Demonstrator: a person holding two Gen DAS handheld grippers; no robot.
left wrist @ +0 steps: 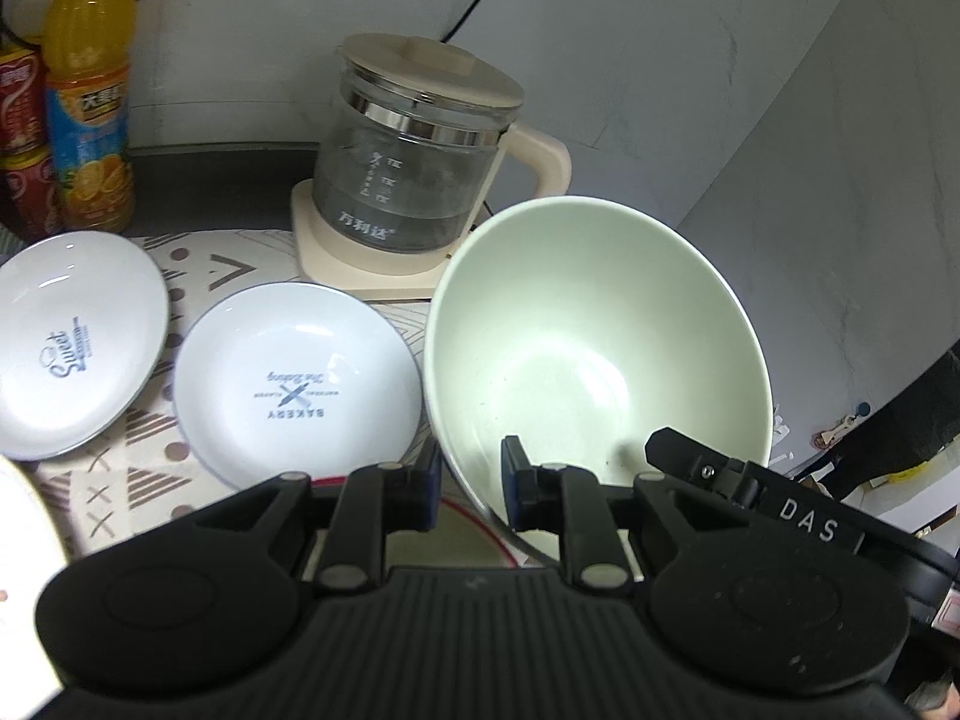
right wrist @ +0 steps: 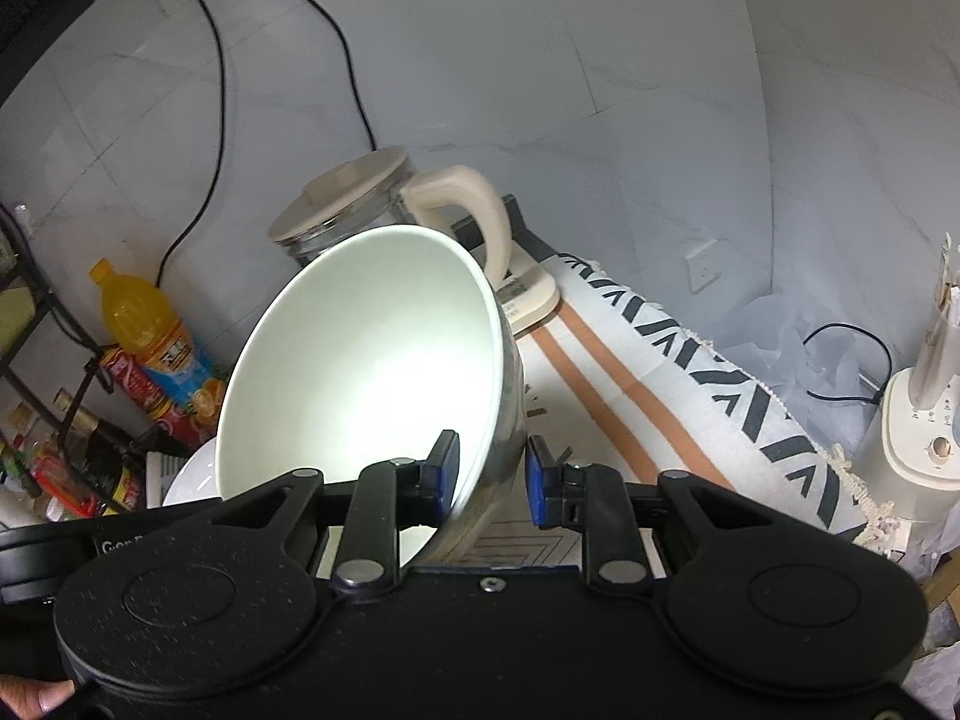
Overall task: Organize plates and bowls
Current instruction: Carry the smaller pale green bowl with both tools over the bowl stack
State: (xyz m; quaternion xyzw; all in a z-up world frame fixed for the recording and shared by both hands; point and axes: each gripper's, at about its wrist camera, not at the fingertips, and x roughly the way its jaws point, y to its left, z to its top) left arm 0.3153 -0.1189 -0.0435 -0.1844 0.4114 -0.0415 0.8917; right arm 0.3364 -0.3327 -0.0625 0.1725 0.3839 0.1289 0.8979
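Bowl (left wrist: 600,354), pale green inside, sits tilted between the two grippers, and both straddle its rim. In the left wrist view the left gripper (left wrist: 471,483) has its blue-padded fingers (left wrist: 429,489) partly apart, one outside the bowl's near wall and the other inside the cavity; the rim passes between them, but whether the pads press the wall cannot be told. In the right wrist view the same bowl (right wrist: 366,372) leans with its mouth toward the camera, and the right gripper (right wrist: 492,477) brackets its right-hand wall: the left finger lies inside against the white interior, the right finger (right wrist: 543,492) stands just outside the grey outer wall with a sliver of gap showing, so a firm hold is not certain.

Just left of the bowl, on the patterned cloth (left wrist: 150,468) covering the worktop, rests a white plate printed "BAKERY" (left wrist: 297,384), its edge near the bowl's. Beside it, further left, lies a second white plate printed "Sweet" (left wrist: 75,342). Behind the bowl stands a glass kettle (left wrist: 414,174) with a cream lid and handle on its cream base. An orange juice bottle (left wrist: 90,90) stands at the far left against the wall, with red cans (left wrist: 21,138) beside it.
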